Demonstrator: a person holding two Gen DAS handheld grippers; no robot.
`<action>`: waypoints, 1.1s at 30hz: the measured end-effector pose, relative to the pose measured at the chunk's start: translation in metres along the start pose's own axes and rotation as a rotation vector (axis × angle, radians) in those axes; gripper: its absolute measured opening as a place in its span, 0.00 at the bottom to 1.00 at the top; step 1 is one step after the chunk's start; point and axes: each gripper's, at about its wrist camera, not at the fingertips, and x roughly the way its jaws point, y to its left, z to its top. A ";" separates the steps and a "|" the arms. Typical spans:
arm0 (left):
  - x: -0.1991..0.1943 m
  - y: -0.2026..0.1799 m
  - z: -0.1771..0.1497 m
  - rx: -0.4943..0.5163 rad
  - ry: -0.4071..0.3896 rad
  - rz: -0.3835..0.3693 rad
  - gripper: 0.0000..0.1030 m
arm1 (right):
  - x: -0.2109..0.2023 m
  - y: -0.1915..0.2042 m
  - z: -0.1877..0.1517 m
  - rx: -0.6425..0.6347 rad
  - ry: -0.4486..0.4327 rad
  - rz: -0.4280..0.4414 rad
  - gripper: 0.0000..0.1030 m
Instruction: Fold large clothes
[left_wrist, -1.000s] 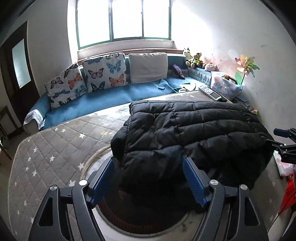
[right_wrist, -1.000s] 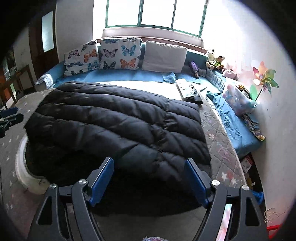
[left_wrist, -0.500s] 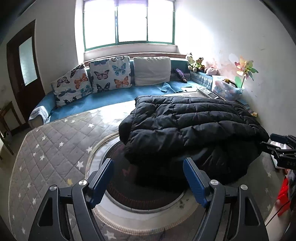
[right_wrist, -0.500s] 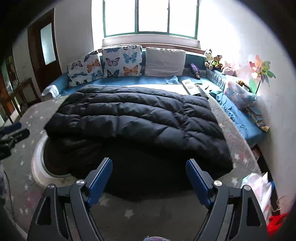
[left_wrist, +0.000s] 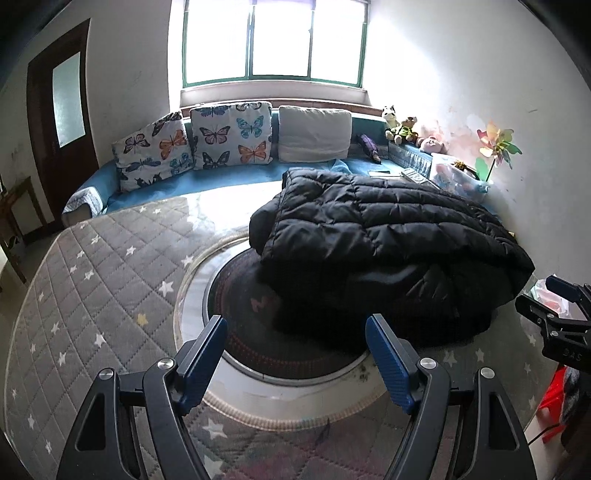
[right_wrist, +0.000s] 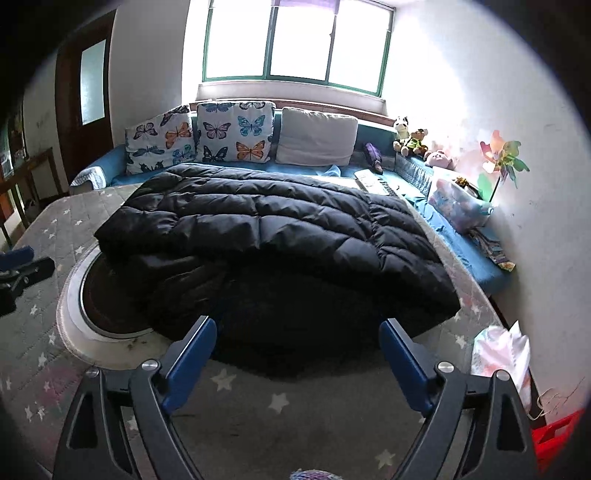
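Observation:
A large black quilted puffer jacket (left_wrist: 384, 236) lies folded over on a grey star-patterned quilted table cover (left_wrist: 92, 273), partly over a round glass inset (left_wrist: 236, 369). It also shows in the right wrist view (right_wrist: 280, 236). My left gripper (left_wrist: 295, 358) is open and empty, held back from the jacket's near left edge. My right gripper (right_wrist: 295, 358) is open and empty, just short of the jacket's near edge. The right gripper shows at the right edge of the left wrist view (left_wrist: 554, 317).
A blue sofa (left_wrist: 221, 177) with butterfly cushions (left_wrist: 232, 134) and a white cushion (left_wrist: 314, 133) runs under the window. Stuffed toys (left_wrist: 402, 127), a pinwheel (left_wrist: 496, 146) and a plastic bag (right_wrist: 498, 354) sit along the right wall. A dark door (left_wrist: 59, 133) is at the left.
Both grippers have pulled back and up from the jacket, both open and empty throughout. The jacket now lies further away, folded over itself, and more of the round inset shows.

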 end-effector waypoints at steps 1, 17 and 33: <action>0.001 0.000 -0.002 0.002 0.001 0.003 0.80 | 0.000 0.001 0.000 -0.001 0.002 -0.001 0.95; 0.008 -0.007 -0.013 0.026 0.022 0.007 0.80 | -0.001 0.002 -0.010 0.044 0.011 0.019 0.96; 0.018 -0.016 -0.017 0.053 0.038 0.003 0.80 | 0.001 -0.003 -0.012 0.077 0.015 0.027 0.96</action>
